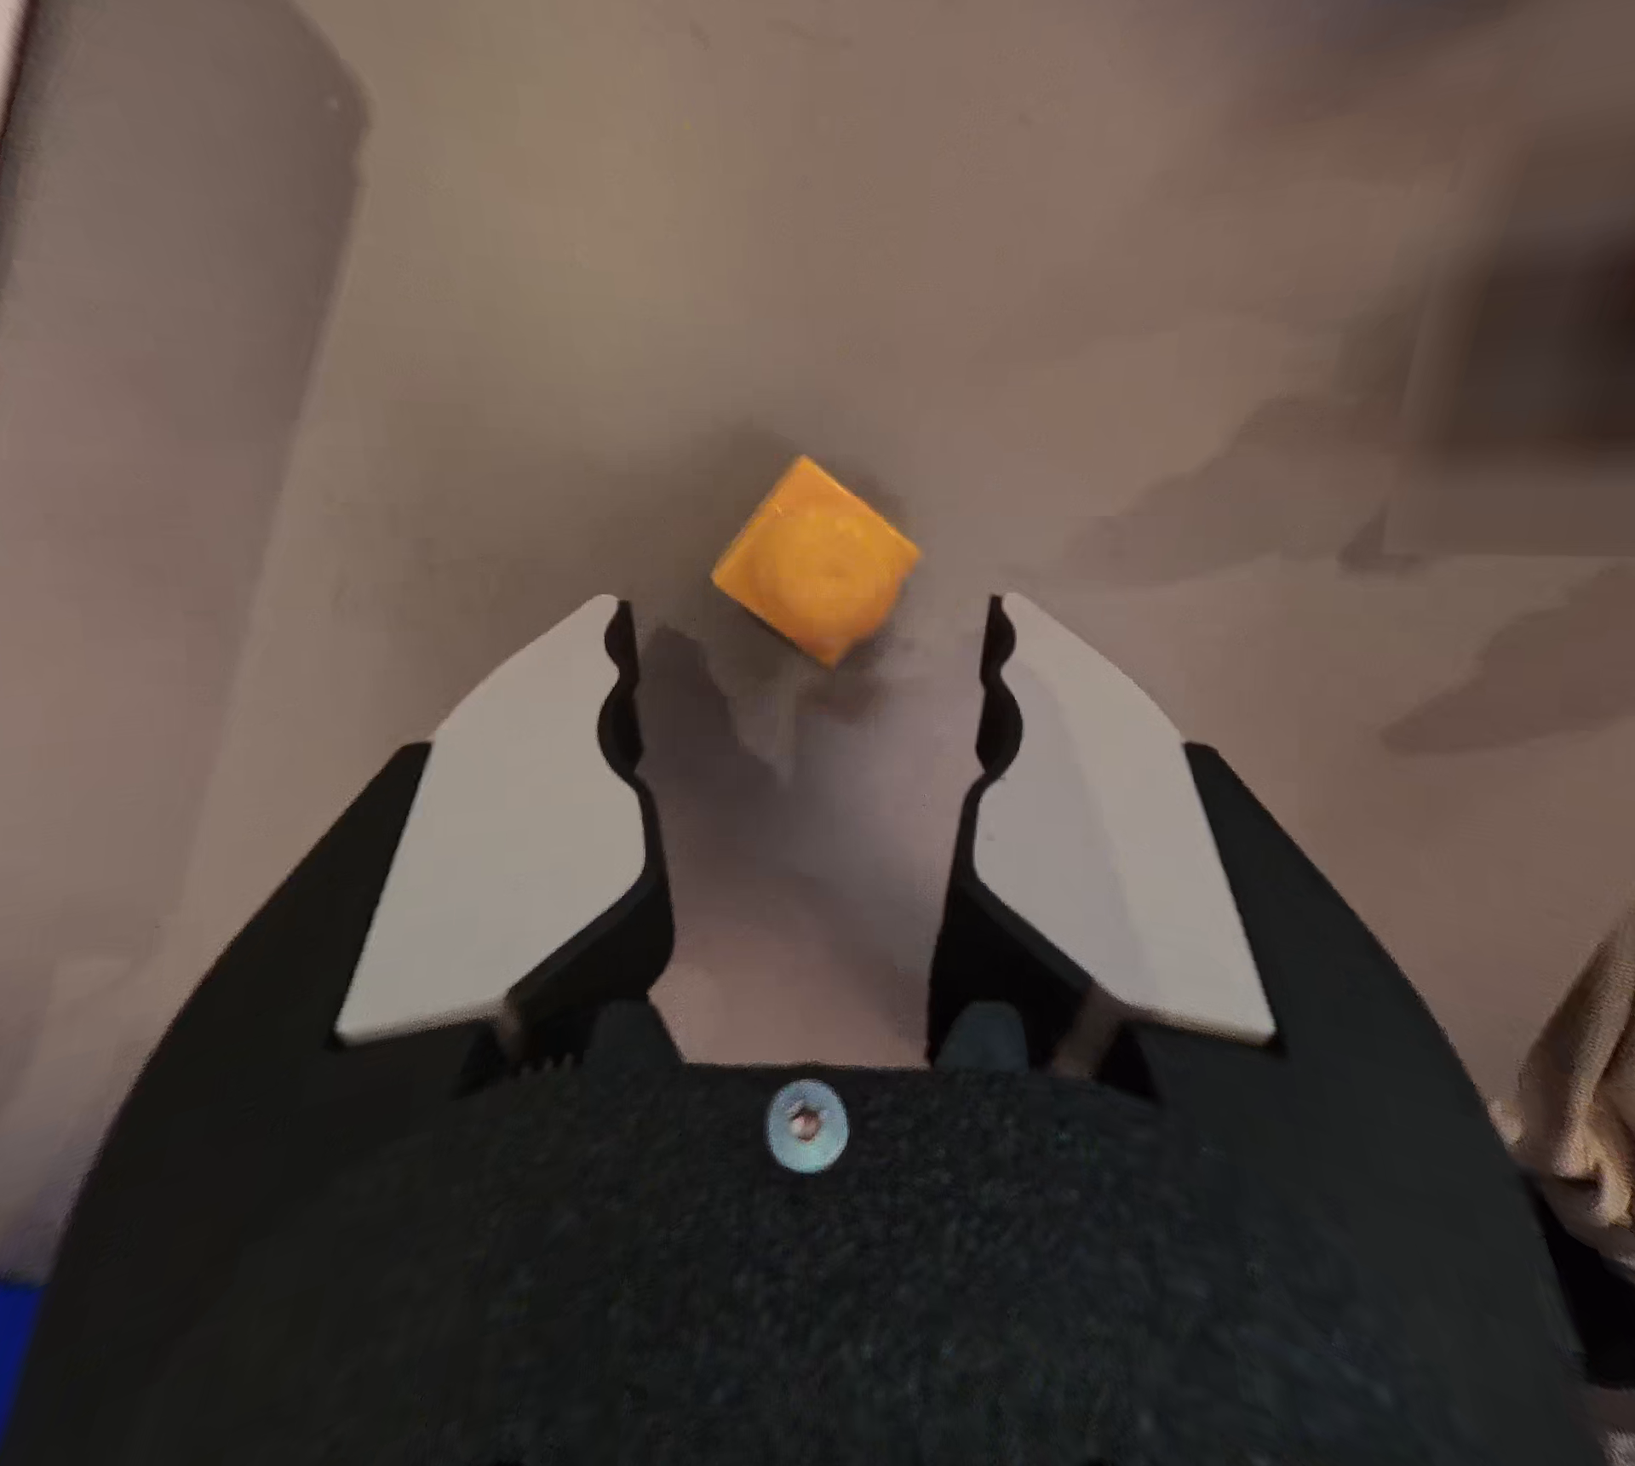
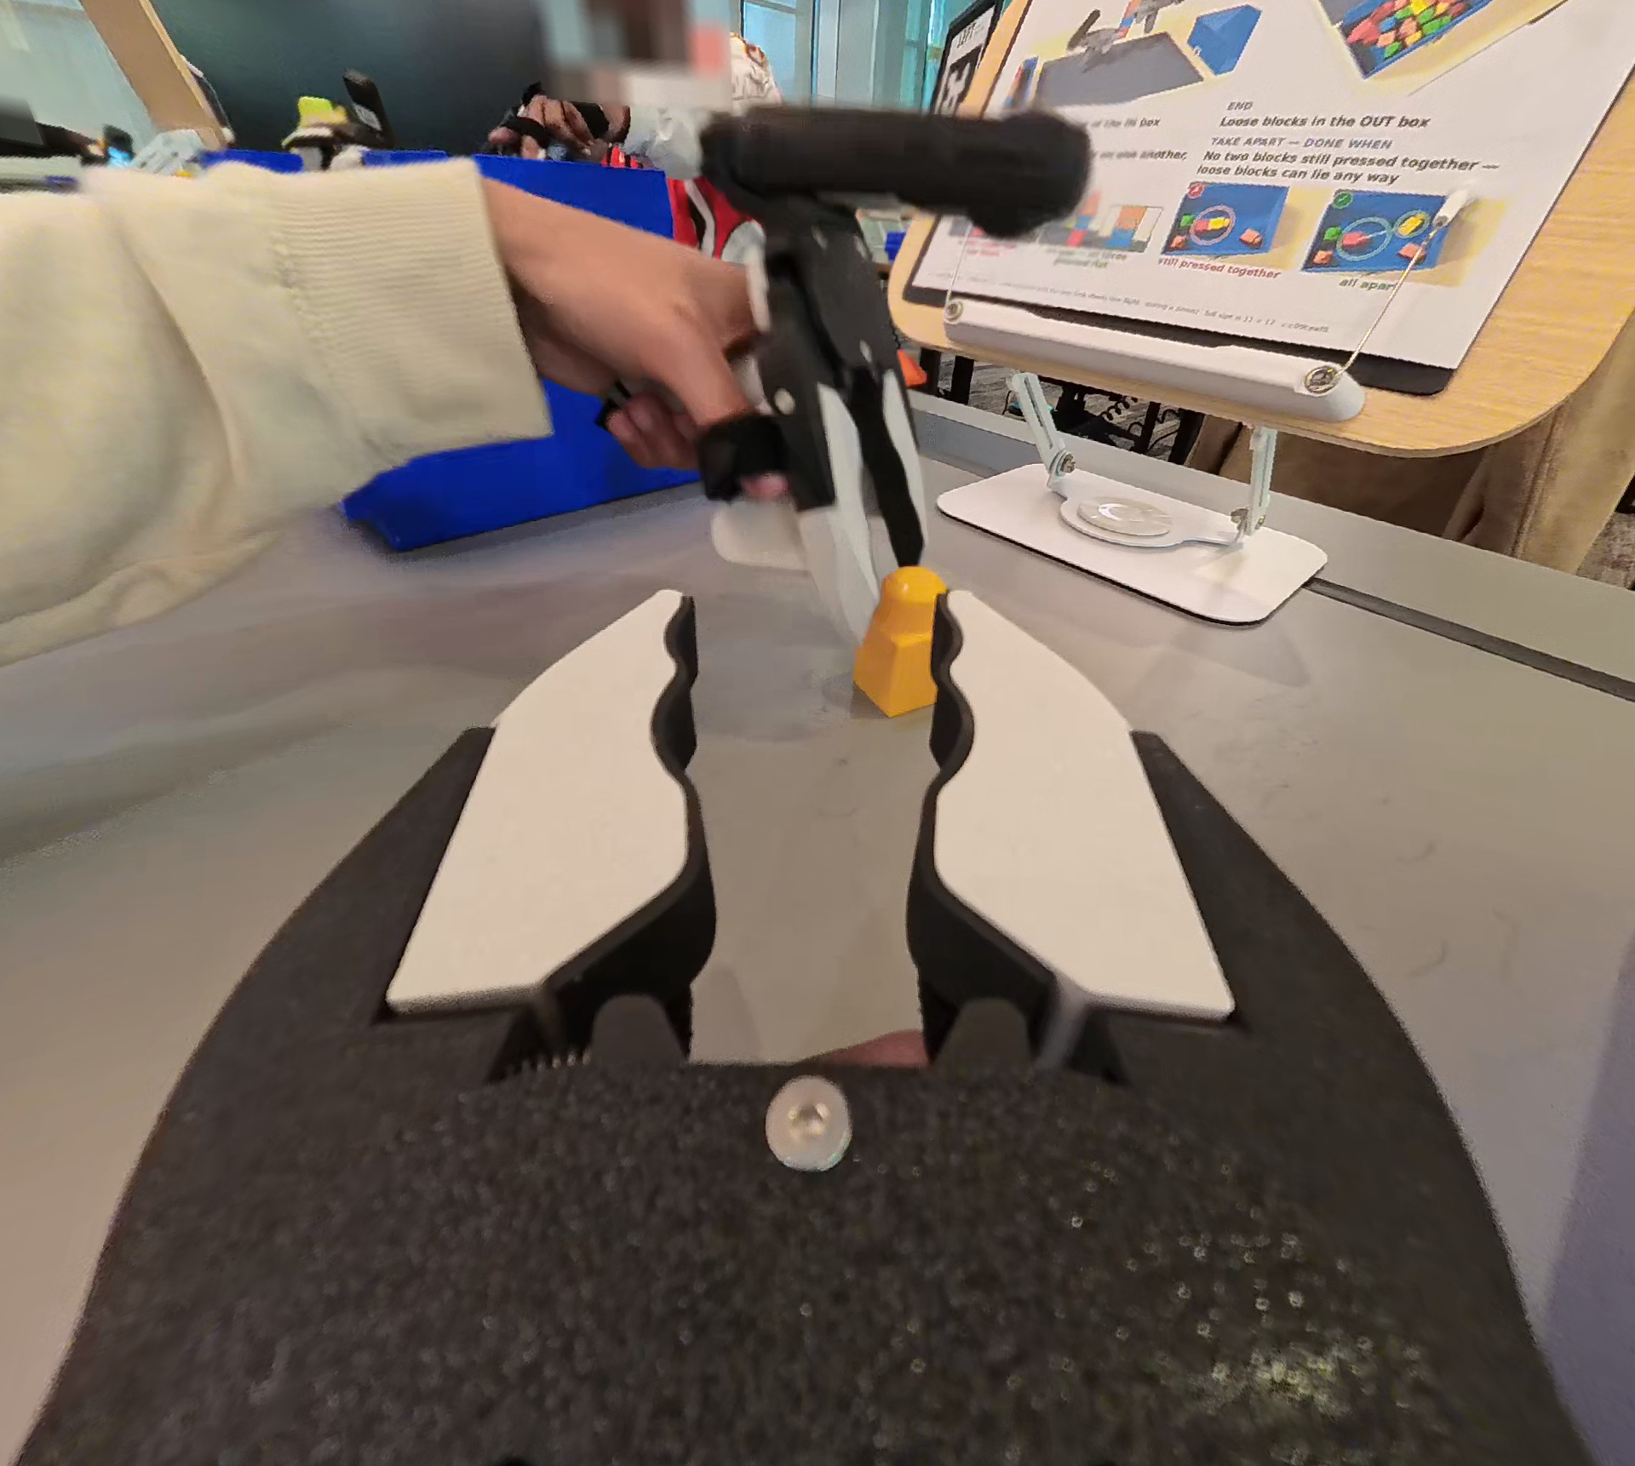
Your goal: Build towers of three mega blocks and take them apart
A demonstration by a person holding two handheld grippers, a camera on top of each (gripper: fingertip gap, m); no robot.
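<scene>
- A single orange one-stud plastic mega block [image 2: 898, 650] stood alone on the grey counter [image 2: 354, 716]; judging by that, no tower stood yet.
- The left gripper [image 1: 805, 610] hung above the block, jaws spread wide and empty.
- The right gripper [image 2: 818, 610] held nothing, jaws parted, the block beyond its tips.
- Only the right wrist view showed the blue plastic bin [image 2: 531, 477] and the instruction sheet on its stand [image 2: 1239, 97]; the left looked straight down on the stud.
</scene>
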